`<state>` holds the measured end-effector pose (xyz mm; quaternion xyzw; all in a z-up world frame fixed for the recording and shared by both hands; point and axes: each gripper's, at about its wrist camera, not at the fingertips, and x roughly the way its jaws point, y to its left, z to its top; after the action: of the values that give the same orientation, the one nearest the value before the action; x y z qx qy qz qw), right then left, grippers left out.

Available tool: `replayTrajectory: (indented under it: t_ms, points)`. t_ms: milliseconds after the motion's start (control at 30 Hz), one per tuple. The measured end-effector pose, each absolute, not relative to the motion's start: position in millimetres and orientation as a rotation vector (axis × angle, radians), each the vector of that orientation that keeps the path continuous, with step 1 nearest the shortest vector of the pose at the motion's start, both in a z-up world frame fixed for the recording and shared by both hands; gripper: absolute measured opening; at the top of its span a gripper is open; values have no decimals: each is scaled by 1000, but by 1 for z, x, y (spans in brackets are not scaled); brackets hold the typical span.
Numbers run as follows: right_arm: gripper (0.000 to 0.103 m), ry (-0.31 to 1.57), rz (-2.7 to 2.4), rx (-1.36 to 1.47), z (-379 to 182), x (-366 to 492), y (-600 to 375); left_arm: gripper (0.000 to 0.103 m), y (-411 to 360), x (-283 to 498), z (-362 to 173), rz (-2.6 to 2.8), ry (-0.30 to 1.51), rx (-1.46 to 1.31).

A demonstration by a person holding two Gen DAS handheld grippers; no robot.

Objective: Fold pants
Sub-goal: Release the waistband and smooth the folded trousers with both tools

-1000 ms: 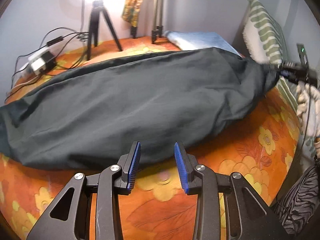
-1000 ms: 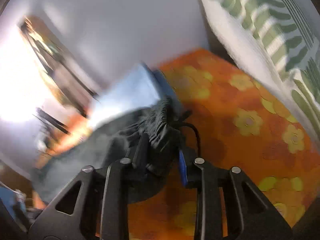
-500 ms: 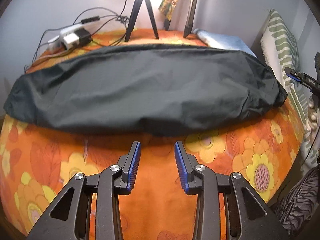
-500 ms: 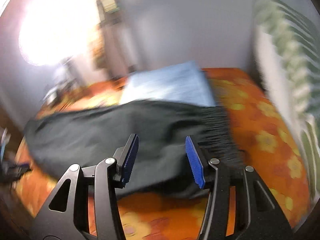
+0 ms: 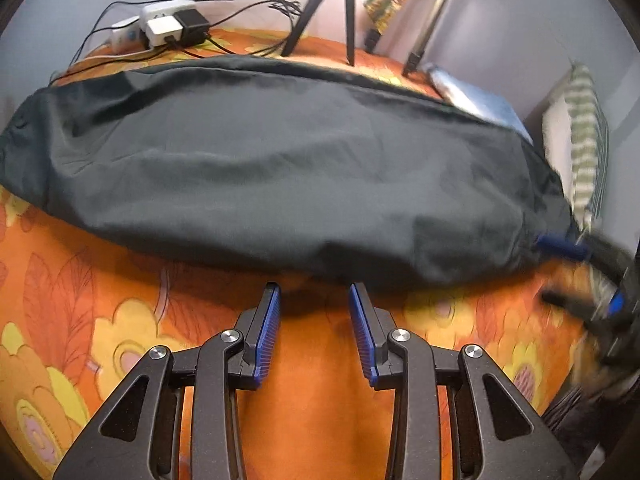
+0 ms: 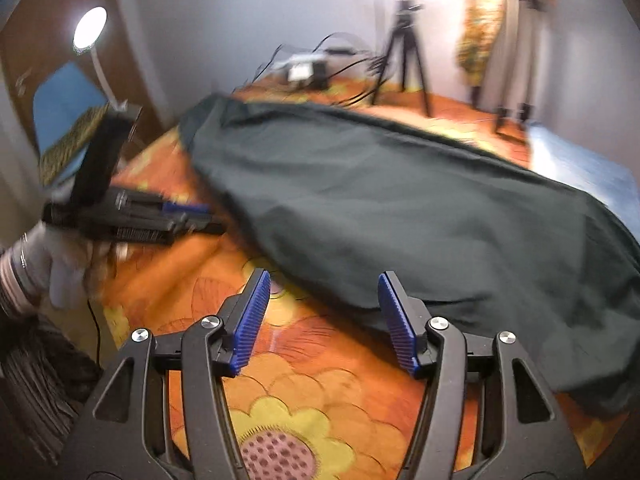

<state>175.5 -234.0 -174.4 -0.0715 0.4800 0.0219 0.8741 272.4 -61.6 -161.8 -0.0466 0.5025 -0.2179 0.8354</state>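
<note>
Left wrist view: the dark pants (image 5: 280,168) lie stretched across the middle of the frame on an orange flowered bedspread (image 5: 316,412), running from the left edge to the right. The left gripper (image 5: 314,332) sits at the bottom centre with its blue-padded fingers (image 5: 269,332) partly spread and nothing between them; their tips stand just short of the near edge of the pants. At the right edge the right gripper (image 5: 592,280) shows as a blurred dark shape with a blue pad by the end of the pants. At the upper left, a white power strip (image 5: 160,26) with plugs and cables lies on the bed; a black tripod (image 5: 340,4) stands at the top centre, a folded blue cloth (image 5: 480,98) and a striped pillow (image 5: 584,136) at the upper right. No writing on the strip or plugs can be read.

In the right wrist view, the right gripper (image 6: 324,320) fills the bottom, its fingers (image 6: 250,320) opening wider, empty, over the bedspread (image 6: 304,408); the right finger overlaps the hem of the pants (image 6: 400,208). The left gripper (image 6: 196,220) appears at the middle left, blurred, held by a gloved hand (image 6: 56,268). A lamp (image 6: 90,30) glows at the upper left.
</note>
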Motion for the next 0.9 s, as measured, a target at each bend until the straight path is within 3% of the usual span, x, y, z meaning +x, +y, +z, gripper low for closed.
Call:
replayTrajectory:
  t_ms: [467, 533, 600, 867, 900]
  points:
    - [59, 1100, 131, -373, -231, 214, -191, 34, -56, 291, -143, -455, 998, -117]
    - [51, 1100, 118, -400, -235, 217, -190, 33, -53, 289, -144, -449, 1000, -107]
    - [10, 1123, 114, -355, -236, 226, -197, 34, -50, 288, -145, -452, 1004, -111]
    - [7, 1068, 121, -175, -204, 249, -225, 34, -59, 285, -148, -499, 1008, -70]
    - [16, 1080, 155, -166, -202, 246, -224, 34, -60, 287, -151, -492, 1014, -67]
